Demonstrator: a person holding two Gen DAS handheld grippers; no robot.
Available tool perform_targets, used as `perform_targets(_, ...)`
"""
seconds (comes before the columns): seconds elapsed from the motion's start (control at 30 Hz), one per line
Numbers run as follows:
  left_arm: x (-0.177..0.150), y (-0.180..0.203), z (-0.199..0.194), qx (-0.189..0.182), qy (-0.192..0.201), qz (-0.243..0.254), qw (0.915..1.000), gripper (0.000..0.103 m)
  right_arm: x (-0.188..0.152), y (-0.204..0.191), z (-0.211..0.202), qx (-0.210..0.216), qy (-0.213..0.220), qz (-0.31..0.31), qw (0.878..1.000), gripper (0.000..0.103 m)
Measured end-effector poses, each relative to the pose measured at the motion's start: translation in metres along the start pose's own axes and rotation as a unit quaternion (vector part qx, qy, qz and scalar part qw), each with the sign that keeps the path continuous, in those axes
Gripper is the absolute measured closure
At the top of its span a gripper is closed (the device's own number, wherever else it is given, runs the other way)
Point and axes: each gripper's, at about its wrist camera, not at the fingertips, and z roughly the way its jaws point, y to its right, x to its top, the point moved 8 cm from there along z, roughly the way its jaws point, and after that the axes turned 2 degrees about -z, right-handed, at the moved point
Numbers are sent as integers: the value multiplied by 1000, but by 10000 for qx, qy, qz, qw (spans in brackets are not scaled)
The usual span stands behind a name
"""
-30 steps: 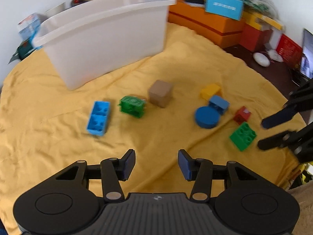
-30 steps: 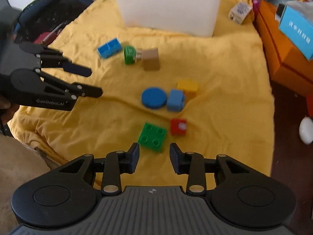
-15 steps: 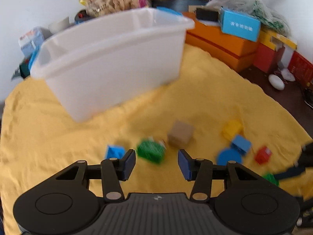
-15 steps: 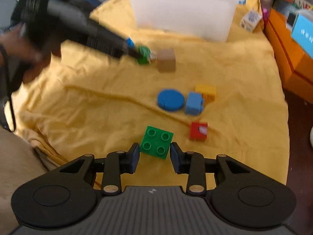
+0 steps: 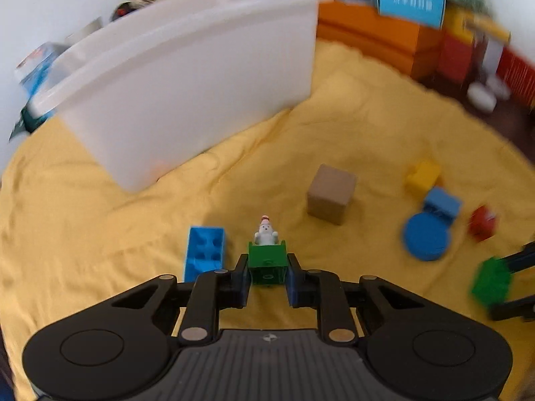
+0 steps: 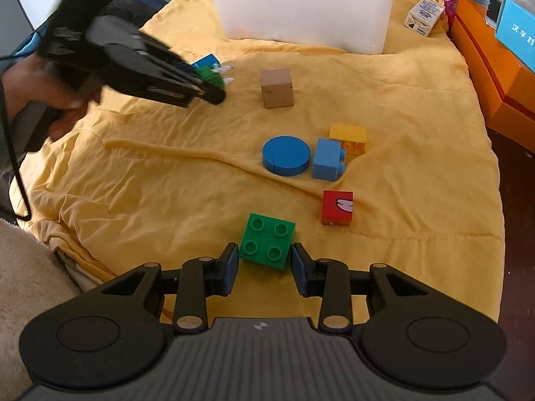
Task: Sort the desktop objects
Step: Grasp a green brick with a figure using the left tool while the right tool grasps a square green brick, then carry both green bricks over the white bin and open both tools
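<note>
Left tongs point(image 5: 267, 279) moved in, just clenched green brick point(image 5: 267, 264); right tongs point(image 6: 264, 269) released; yellow cloth point(image 6: 167, 183).

A wrinkled yellow cloth point(image 6: 401, 77) covers the surface. Laid on it: white plastic bin point(image 6: 301, 3), brown cube point(image 6: 277, 88), blue disc point(image 6: 285, 155), assorted toy bricks.

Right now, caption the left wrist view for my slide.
Left tongs just closed on a green brick beside the blue brick.

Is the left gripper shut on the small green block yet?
Yes. The left gripper has just been closing; its jaws press both sides of the small green block, figure on top.
</note>
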Motion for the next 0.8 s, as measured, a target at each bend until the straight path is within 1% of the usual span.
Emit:
perform_targets(0.07,-7,8,-16,-279,146,-302,9990,79,1,1,0,17,-2,-26,10000,65)
perform_targets(0.1,-9,18,-24,-522,258,-386,9976,79,2,1,0,29,1,-32,10000,65)
perform_targets(0.17,-20,41,-35,-895,381,-401,9945,79,3,2,0,48,11,-41,10000,65)
perform_targets(0.23,-33,62,-36,-1030,420,-226,9935,79,4,3,2,55,13,-56,10000,65)
perform_targets(0.37,-53,78,-24,-818,174,-21,9965,76,7,1,4,6,-27,-220,9998,64)
perform_targets(0.47,-58,82,-31,-670,172,121,9975,66,5,-2,4,-21,-52,-368,9993,64)
perform_targets(0.6,-67,80,-39,-483,67,130,9987,65,3,-2,4,33,-93,-377,9992,64)
perform_targets(0.67,-63,78,-48,-419,160,118,9989,64,2,-2,3,58,-103,-389,9992,64)
perform_targets(0.73,-55,80,-53,-382,285,163,9987,57,2,-2,4,66,-105,-384,9992,64)
perform_targets(0.8,-46,84,-50,-334,369,242,9985,46,2,-2,4,72,-89,-370,9993,64)
